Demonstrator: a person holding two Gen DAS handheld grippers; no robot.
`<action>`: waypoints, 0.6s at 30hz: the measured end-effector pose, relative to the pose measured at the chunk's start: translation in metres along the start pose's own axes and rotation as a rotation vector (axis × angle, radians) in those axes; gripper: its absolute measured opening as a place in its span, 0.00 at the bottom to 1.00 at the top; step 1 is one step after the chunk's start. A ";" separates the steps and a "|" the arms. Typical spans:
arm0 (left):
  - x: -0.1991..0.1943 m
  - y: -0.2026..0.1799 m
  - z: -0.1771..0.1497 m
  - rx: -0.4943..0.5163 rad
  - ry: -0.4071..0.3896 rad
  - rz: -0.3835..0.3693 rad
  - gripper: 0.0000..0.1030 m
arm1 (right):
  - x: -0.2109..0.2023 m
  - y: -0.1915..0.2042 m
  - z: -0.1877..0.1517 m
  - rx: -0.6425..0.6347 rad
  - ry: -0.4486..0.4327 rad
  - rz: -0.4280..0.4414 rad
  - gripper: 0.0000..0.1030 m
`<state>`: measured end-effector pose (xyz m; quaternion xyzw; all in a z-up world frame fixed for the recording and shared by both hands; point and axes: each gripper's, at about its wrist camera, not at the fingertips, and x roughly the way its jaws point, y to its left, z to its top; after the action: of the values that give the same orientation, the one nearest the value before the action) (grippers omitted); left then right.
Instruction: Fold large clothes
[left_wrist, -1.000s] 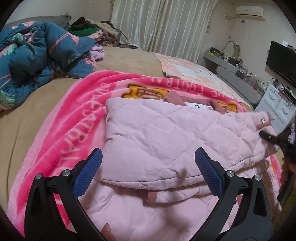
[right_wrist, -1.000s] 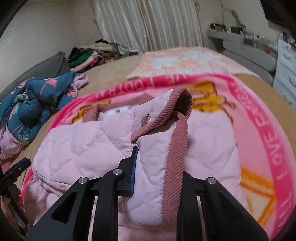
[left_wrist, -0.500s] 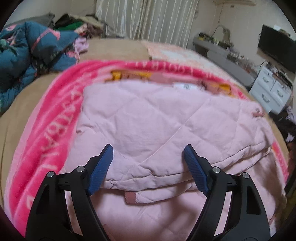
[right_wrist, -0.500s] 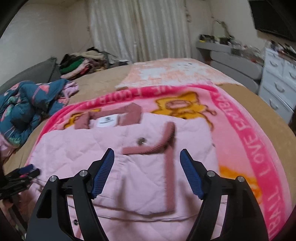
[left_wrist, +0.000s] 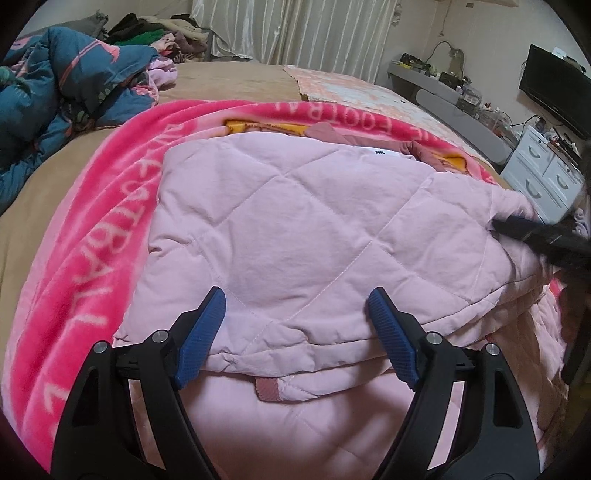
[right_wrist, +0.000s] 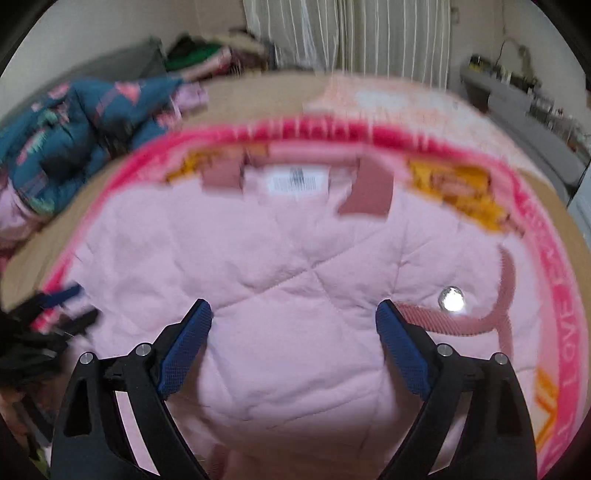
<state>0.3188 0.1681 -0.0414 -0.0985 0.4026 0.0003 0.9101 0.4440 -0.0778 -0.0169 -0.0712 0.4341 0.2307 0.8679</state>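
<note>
A: Item, pink quilted jacket (left_wrist: 295, 236): location?
B: Frame centre, folded on pink blanket (left_wrist: 92, 236).
A: Left gripper (left_wrist: 295, 325), right gripper (right_wrist: 293, 334)?
B: Both spread apart, empty, over jacket.

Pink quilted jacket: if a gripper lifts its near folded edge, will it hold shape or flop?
The pink quilted jacket would probably drape rather than stay flat: its layers already sag. The padded quilting suggests bulky but light. Both open grippers grip nothing.
</note>
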 end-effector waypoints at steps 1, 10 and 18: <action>0.000 0.000 0.000 0.001 0.000 0.000 0.71 | 0.009 0.001 -0.004 -0.018 0.009 -0.010 0.90; -0.009 -0.002 0.002 -0.011 0.003 0.012 0.73 | 0.010 0.006 -0.014 -0.005 -0.028 -0.036 0.91; -0.025 0.000 0.004 -0.054 -0.002 0.002 0.86 | -0.010 0.006 -0.023 0.047 -0.066 -0.016 0.95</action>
<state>0.3045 0.1711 -0.0208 -0.1224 0.4015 0.0121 0.9076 0.4194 -0.0834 -0.0227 -0.0467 0.4102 0.2159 0.8849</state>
